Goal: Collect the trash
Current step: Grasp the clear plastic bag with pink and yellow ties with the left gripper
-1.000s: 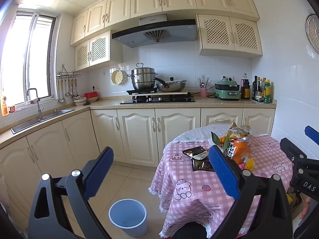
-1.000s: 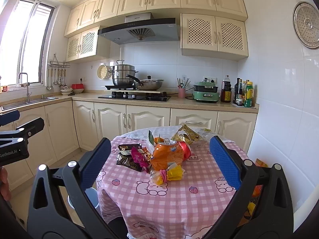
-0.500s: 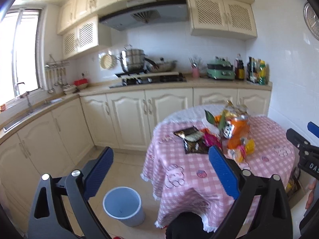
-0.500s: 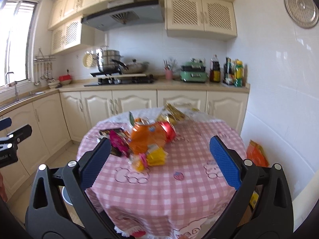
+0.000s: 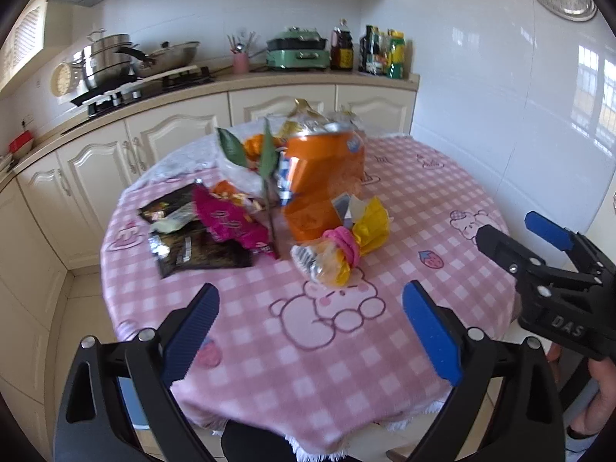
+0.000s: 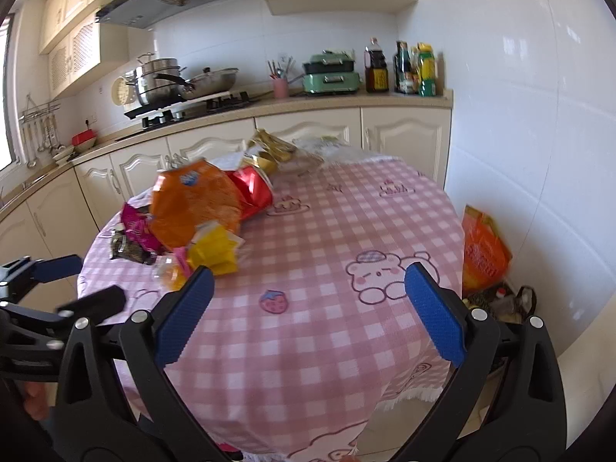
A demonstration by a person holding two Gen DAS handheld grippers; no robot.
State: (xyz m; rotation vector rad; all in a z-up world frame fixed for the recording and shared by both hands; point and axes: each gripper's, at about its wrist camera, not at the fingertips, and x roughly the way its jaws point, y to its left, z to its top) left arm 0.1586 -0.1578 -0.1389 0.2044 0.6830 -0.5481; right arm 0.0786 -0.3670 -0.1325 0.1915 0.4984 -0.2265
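Observation:
A heap of trash lies on a round table with a pink checked cloth point(image 5: 346, 346): a big orange snack bag point(image 5: 323, 177), a magenta wrapper point(image 5: 231, 223), dark wrappers point(image 5: 200, 254) and a yellow-and-pink wrapper point(image 5: 346, 246). My left gripper point(image 5: 308, 331) hovers open over the cloth's near part, short of the heap. My right gripper point(image 6: 308, 308) is open too, above the table's right half, with the orange bag point(image 6: 192, 200), a red bag point(image 6: 250, 188) and a yellow wrapper point(image 6: 215, 250) off to its left. Each gripper shows in the other's view.
Cream cabinets and a counter point(image 5: 231, 88) with pots, a green appliance point(image 5: 300, 54) and bottles run behind the table. A blue bin point(image 5: 131, 404) peeks out on the floor under the left gripper. An orange bag point(image 6: 485, 254) and other items sit on the floor right of the table.
Both grippers have come forward and tilted down from a view across the kitchen to close over the table. The trash heap now looms larger. Both stay open.

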